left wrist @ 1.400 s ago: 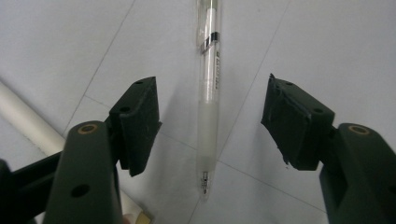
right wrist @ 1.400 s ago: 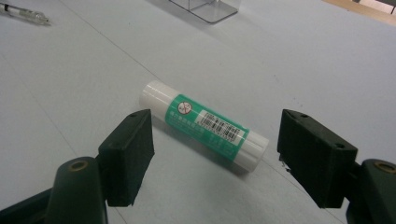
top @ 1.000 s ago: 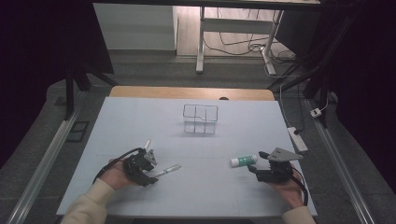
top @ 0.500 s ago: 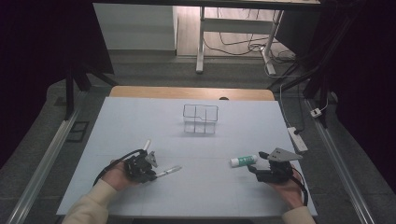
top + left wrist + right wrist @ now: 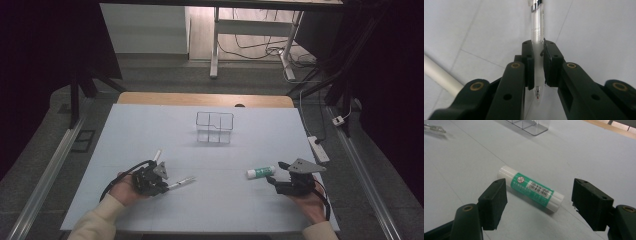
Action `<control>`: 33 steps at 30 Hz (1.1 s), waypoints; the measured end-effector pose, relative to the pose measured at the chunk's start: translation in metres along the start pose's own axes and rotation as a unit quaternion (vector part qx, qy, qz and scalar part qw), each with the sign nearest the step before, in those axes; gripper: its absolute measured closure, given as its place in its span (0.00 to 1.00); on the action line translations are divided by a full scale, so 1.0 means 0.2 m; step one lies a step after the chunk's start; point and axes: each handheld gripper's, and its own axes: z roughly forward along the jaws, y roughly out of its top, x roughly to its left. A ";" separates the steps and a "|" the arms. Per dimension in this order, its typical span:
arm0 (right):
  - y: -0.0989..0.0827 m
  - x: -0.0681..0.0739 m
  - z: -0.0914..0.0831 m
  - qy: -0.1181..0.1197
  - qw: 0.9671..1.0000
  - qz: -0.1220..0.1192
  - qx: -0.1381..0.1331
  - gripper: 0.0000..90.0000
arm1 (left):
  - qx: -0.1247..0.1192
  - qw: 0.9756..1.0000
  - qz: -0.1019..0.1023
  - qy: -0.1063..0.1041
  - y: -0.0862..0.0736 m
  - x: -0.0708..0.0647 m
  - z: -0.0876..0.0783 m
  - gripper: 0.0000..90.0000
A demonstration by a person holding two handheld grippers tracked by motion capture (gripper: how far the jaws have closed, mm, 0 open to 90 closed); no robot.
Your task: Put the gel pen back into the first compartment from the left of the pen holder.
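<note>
A clear pen [image 5: 537, 30] lies on the pale blue table [image 5: 150, 125], and my left gripper [image 5: 538, 65] is shut on its tip end, pads pressed on both sides. In the high view that gripper [image 5: 167, 186] sits at the front left with the pen [image 5: 182, 182] pointing right. A white glue stick with a green label [image 5: 530, 188] lies on the table between the wide-apart jaws of my right gripper [image 5: 541, 195], which is open and not touching it. From above, the glue stick [image 5: 260, 172] lies just left of the right gripper [image 5: 274, 179].
A clear divided box [image 5: 215, 127] stands at the middle back of the table. A thin white stick [image 5: 157, 154] lies just behind my left hand. A white power strip [image 5: 319, 149] lies off the table's right edge.
</note>
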 end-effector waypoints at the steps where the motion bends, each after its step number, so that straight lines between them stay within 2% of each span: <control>1: 0.00 0.00 0.00 0.000 1.000 0.001 0.000 0.31 | -0.008 1.000 -0.001 0.003 0.00 0.00 -0.01 0.89; 3: 0.00 0.00 0.00 -0.001 1.000 0.001 0.000 0.31 | -0.026 0.999 -0.002 0.021 0.00 0.00 -0.03 0.89; 5: 0.00 0.00 0.00 -0.002 1.000 0.002 -0.002 0.31 | -0.043 0.999 -0.006 0.027 -0.01 0.00 -0.05 0.89; 11: 0.00 0.00 -0.01 -0.004 1.000 0.002 -0.005 0.31 | -0.077 0.997 -0.017 0.026 -0.01 0.01 -0.10 0.89; 17: 0.01 0.00 -0.01 -0.002 1.000 0.002 -0.008 0.31 | -0.102 0.994 -0.016 0.030 0.01 0.01 -0.13 0.89; 21: 0.01 0.00 -0.01 -0.002 1.000 0.007 -0.012 0.31 | -0.117 0.992 -0.017 0.043 0.03 0.01 -0.14 0.89; 31: 0.02 0.01 -0.01 0.000 1.000 0.004 -0.013 0.31 | -0.131 0.990 -0.012 0.039 0.09 0.01 -0.15 0.89; 33: 0.02 0.01 -0.01 -0.001 1.000 0.003 -0.013 0.31 | -0.138 0.990 -0.007 0.038 0.13 0.00 -0.16 0.89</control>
